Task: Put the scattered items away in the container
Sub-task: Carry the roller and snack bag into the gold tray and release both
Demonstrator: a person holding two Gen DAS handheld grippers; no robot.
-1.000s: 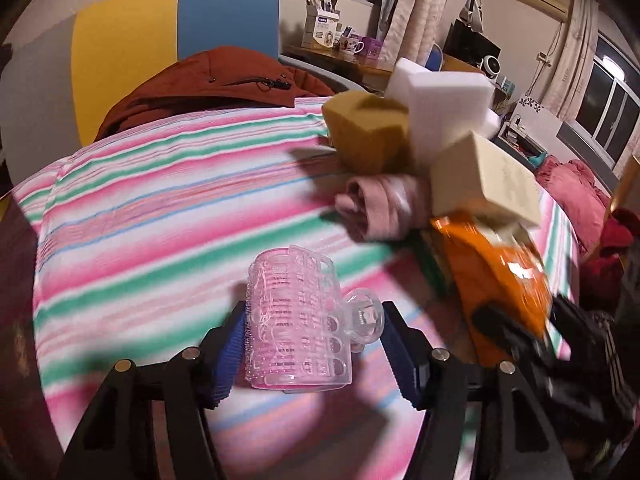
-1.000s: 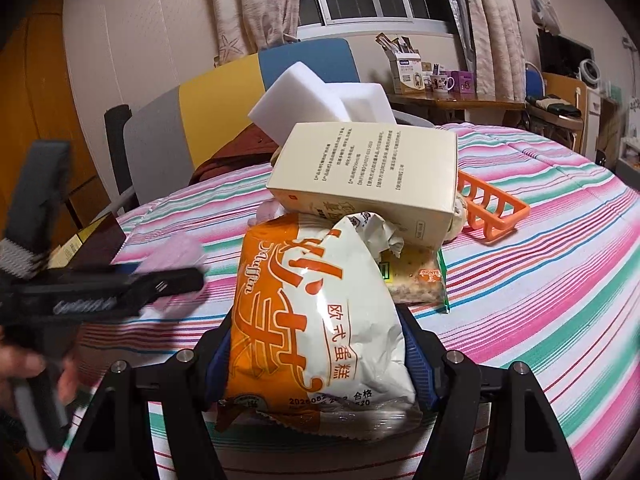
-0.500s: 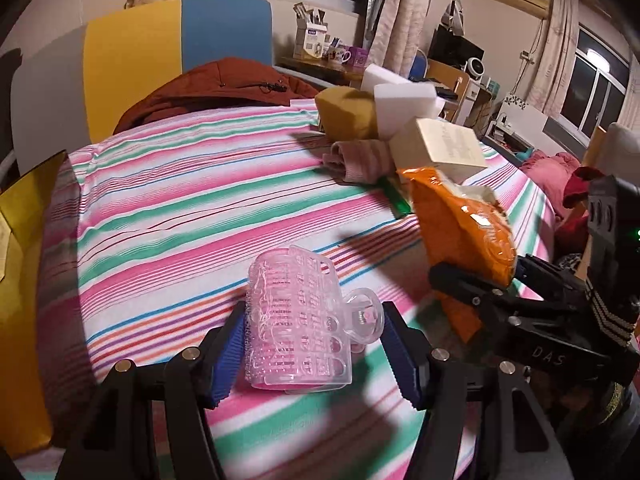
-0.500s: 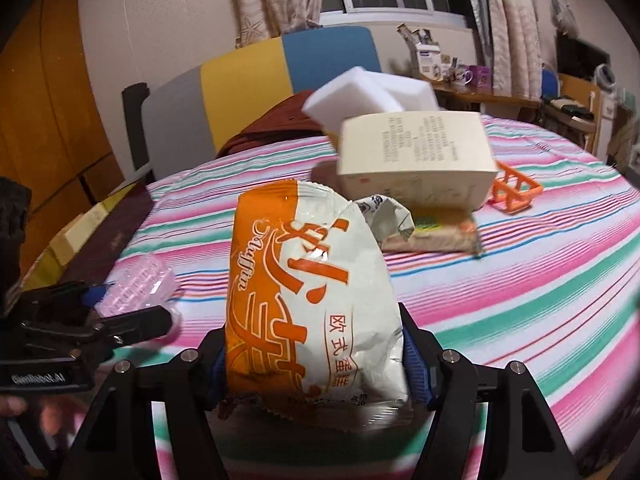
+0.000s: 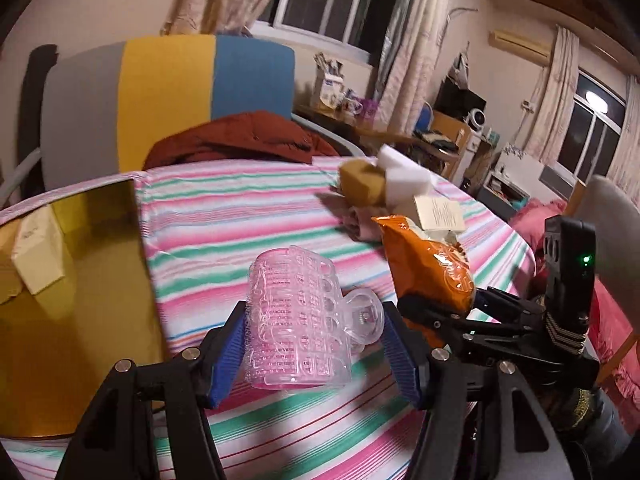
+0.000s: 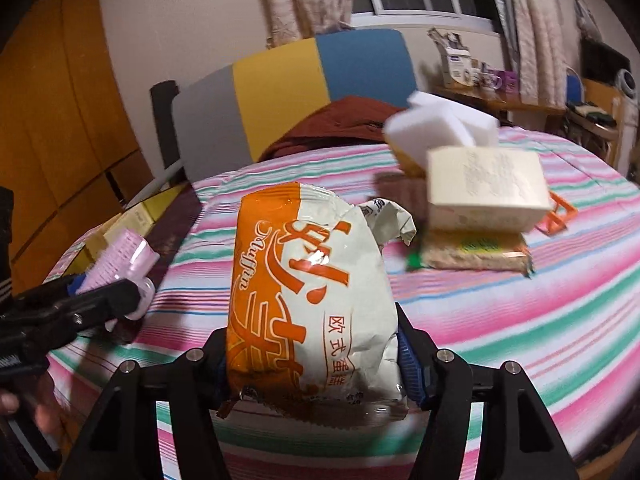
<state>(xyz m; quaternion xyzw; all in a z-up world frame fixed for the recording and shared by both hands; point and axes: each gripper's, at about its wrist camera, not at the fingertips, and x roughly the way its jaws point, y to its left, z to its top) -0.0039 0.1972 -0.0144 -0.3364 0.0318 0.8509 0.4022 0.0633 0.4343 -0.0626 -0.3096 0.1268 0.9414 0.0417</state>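
Hair roller (image 5: 298, 318), clear pink plastic with a clip on its side, sits upright between the blue pads of the left claw (image 5: 310, 344), which grips it above the striped tablecloth (image 5: 240, 216). To the left of this claw, and close by, lies the open yellow box (image 5: 76, 280), its inner wall bare and a pale carton (image 5: 36, 254) resting inside. To the right of the left claw, just beside it, the right claw (image 6: 312, 364) holds an orange and white snack bag (image 6: 316, 292) upright by its lower end; its jaws are closing, with the bag pressed between the pads. Beyond the right claw, on the cloth, a green-edged cracker packet (image 6: 472, 254) lies flat with a cream box (image 6: 484, 188) on top of it, and an orange plastic rack (image 6: 558, 216) touches the box's right side. Behind these stand white foam blocks (image 6: 440, 126) and, seen from the left claw, a brown sponge (image 5: 360, 186) and a rolled pink cloth (image 5: 362, 222). Farther off, a rust-red jacket (image 5: 240, 140) lies at the far edge of the table against a grey, yellow and blue chair back (image 5: 172, 96). At the left edge of the right claw's view, a hand (image 6: 24, 408) grasps the left claw's handle.
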